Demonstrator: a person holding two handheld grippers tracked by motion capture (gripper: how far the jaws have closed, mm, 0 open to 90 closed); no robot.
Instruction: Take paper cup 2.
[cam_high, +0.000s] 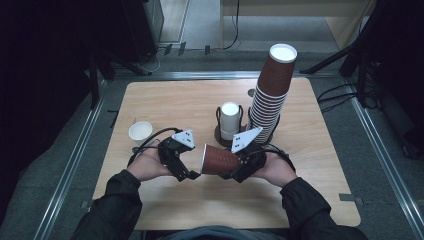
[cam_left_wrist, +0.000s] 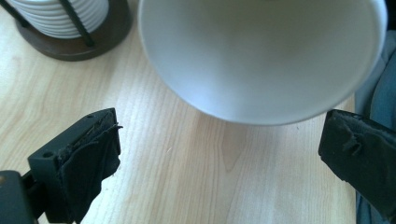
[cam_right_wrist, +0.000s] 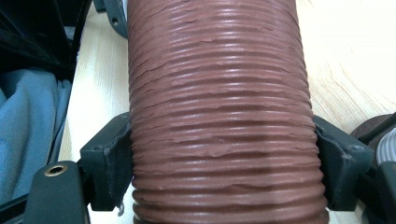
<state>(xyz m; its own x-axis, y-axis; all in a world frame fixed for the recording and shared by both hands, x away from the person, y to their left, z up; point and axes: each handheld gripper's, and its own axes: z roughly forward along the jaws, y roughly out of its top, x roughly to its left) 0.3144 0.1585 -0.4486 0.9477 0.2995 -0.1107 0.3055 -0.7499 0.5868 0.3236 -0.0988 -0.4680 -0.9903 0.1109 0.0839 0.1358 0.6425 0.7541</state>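
A brown ribbed paper cup (cam_high: 220, 160) lies sideways over the table's near middle, its mouth facing left. My right gripper (cam_high: 234, 169) is shut on it; in the right gripper view both pads press the ribbed wall of the cup (cam_right_wrist: 219, 84), with the gripper (cam_right_wrist: 224, 154) clamped around its lower part. My left gripper (cam_high: 190, 171) sits just left of the cup's mouth. In the left gripper view the cup's white inside (cam_left_wrist: 261, 56) faces me, and the gripper (cam_left_wrist: 219, 140) stands open, its pads wide apart and touching nothing.
A tall leaning stack of brown cups (cam_high: 270, 95) stands in a wire holder behind the right hand. A white cup stack (cam_high: 230, 120) sits in a second dark holder (cam_left_wrist: 60, 42) beside it. A single white cup (cam_high: 141, 132) stands at the left of the wooden table (cam_high: 175, 100).
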